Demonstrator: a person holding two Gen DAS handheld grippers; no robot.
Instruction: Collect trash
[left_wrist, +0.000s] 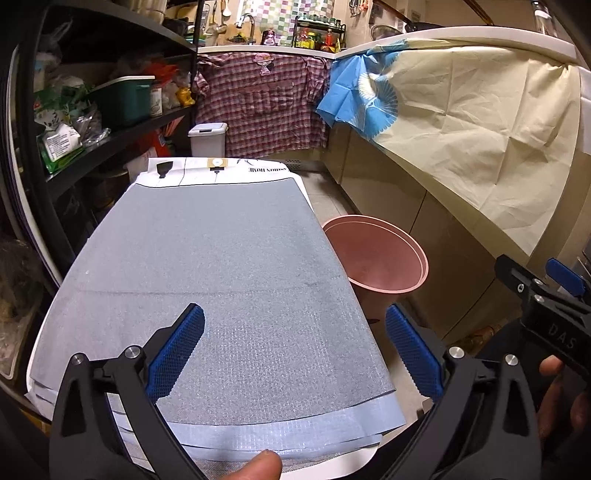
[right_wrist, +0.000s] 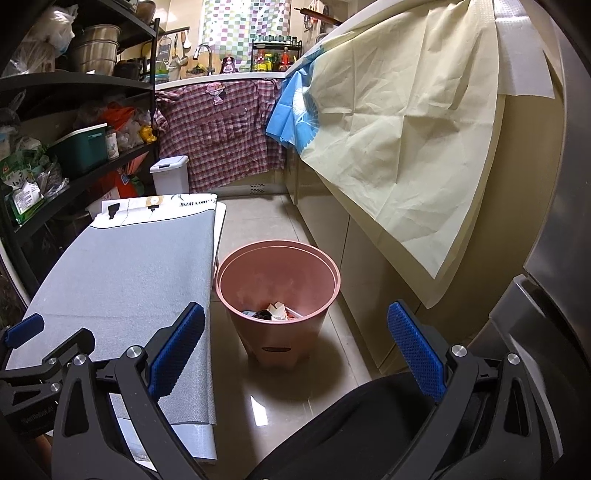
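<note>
From the left wrist camera, the left gripper (left_wrist: 295, 354) is hanging over the grey mat (left_wrist: 207, 266) that covers the table, its blue pads spread as wide as they go and nothing between them. The mat is looking bare: I am seeing no scrap of rubbish on it. The pink bin (left_wrist: 380, 254) is standing on the floor just beside the table's right edge, and the right gripper (left_wrist: 546, 291) is poking into this picture at the far right, with a hand (left_wrist: 561, 398) behind it.

From the right wrist camera, the right gripper (right_wrist: 295, 354) is aiming down at that same pink bin (right_wrist: 277, 295), jaws standing wide apart and empty. The trash (right_wrist: 273, 312) is lying at the bottom of the bin, a small heap of crumpled paper and dark bits. The table with its mat (right_wrist: 122, 266) is sitting to the left, and the left gripper (right_wrist: 26, 328) is showing at the lower left edge.

To my eye the dropping-in step is finishing, or the whole job is nearly over, since both claws are empty and the table is showing nothing left. The next move is calling for a look around for any stray piece; if one turns up, a claw needs to come down over it and close.
</note>
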